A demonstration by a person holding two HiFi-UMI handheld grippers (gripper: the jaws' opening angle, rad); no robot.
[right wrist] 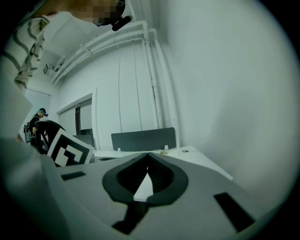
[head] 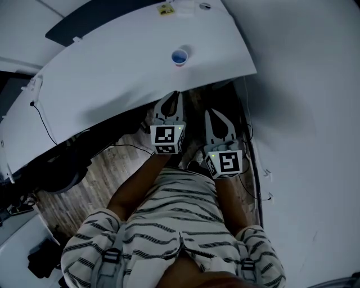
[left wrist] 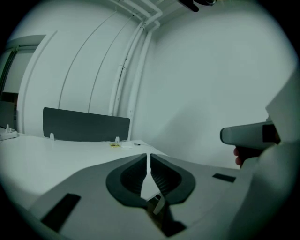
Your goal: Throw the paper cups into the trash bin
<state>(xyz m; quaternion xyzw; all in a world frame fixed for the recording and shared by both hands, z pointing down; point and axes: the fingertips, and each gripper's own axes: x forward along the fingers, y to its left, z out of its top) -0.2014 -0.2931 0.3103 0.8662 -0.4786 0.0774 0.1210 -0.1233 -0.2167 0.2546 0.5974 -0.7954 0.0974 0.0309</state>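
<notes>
Count, top to bottom:

- Paper cup: one, blue inside.
- Surface: one, white.
- Tongs: two pairs, the left tongs and the right tongs.
- Marker cubes: two, one per pair, the left cube and the right cube.
- Divider panel: one, dark.
- Yellow item: one, small.
- Second small item: one, too small to identify.
- Striped sleeves: two, the left sleeve and the right sleeve.
- Cables on the floor: more than one, exact count unreadable.
- Distant person: one, seen in the right gripper view only.
</notes>
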